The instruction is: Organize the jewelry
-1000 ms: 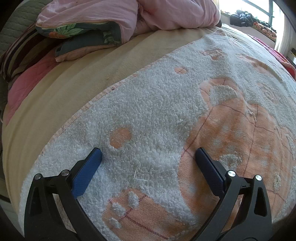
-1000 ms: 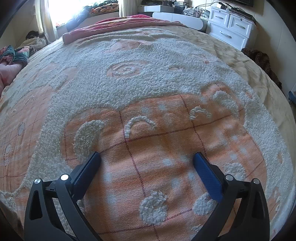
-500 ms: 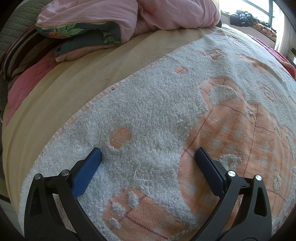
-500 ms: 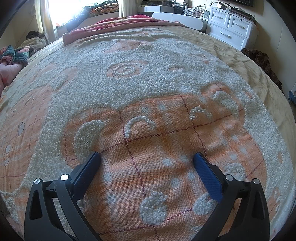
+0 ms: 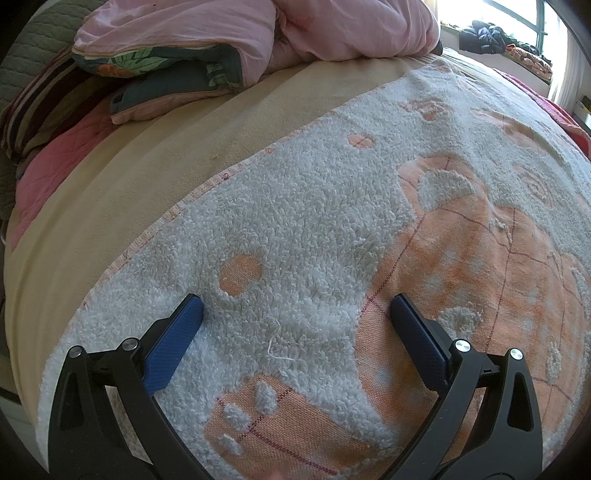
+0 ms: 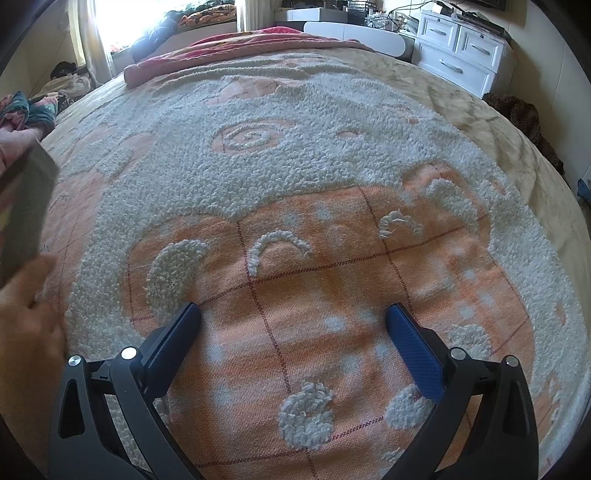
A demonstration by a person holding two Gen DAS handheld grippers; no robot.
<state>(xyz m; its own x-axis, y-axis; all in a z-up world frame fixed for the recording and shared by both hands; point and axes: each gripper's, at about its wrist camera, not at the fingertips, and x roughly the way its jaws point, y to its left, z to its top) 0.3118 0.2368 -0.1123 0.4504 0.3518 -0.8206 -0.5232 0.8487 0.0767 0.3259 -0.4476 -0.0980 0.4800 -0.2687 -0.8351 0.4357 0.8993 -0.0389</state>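
No jewelry shows in either view. My left gripper (image 5: 295,306) is open and empty, low over a white and orange tufted blanket (image 5: 332,240) on a bed. My right gripper (image 6: 293,312) is open and empty over the orange patch of the same blanket (image 6: 314,288). At the left edge of the right wrist view a bare hand (image 6: 26,317) holds a dark flat object (image 6: 26,206) just above the blanket; it is blurred and I cannot tell what it is.
A pink quilt (image 5: 258,29) and folded bedding (image 5: 166,85) lie at the head of the bed. A beige sheet (image 5: 129,184) borders the blanket. A white drawer unit (image 6: 461,48) stands beyond the bed, with a rolled pink cover (image 6: 240,48) at its far end.
A hand holding a dark flat object has come into the right wrist view from the left. Both grippers have stayed where they were, still open.
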